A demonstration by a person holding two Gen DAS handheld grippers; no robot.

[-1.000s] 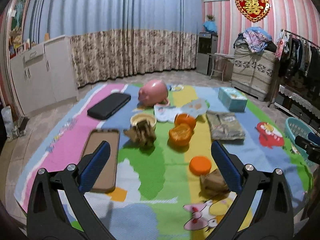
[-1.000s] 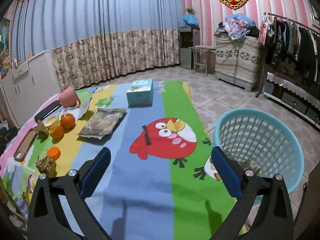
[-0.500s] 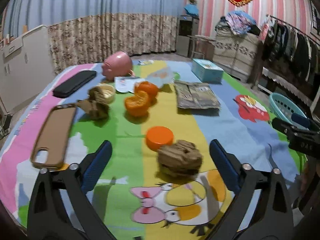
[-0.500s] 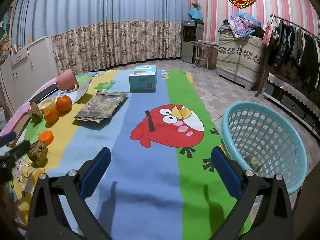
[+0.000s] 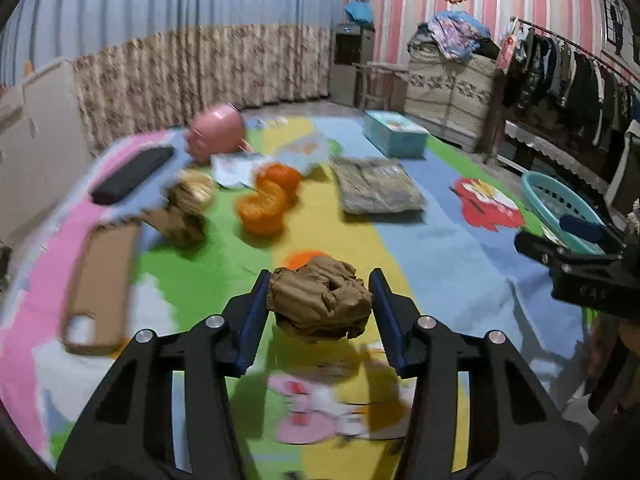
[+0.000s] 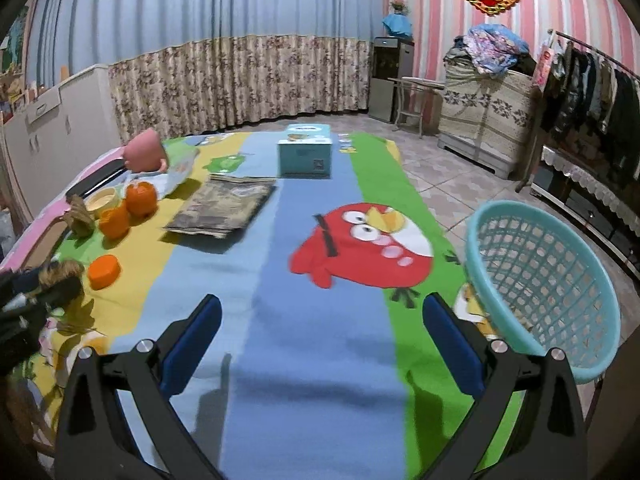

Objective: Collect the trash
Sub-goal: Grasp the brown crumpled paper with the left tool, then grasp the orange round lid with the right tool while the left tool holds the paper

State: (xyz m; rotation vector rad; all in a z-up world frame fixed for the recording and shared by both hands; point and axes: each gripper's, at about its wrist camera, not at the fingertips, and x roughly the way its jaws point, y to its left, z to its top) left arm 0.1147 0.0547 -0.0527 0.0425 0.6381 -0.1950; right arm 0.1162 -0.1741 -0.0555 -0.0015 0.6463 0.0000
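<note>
Left gripper (image 5: 318, 312) has just been closing, fingers now gripping the crumpled brown paper wad (image 5: 320, 304) at the mat's (image 5: 440, 248) near edge, prob v light & squashy so mid-sides grip works; right gripper (image 6: 322, 346) open w/ nothing.

We see a crumpled wad of brown paper (image 5: 320, 306), matt and creased, between the blue rubbery pads of the left tool (image 5: 318, 312). The play mat (image 6: 320, 340) under it looks like soft printed cloth with a fine weave. The teal basket (image 6: 544, 280) at right is smooth latticed plastic. The orange lid (image 6: 104, 271) looks like matt plastic, and the oranges (image 5: 268, 200) are glossy.
</note>
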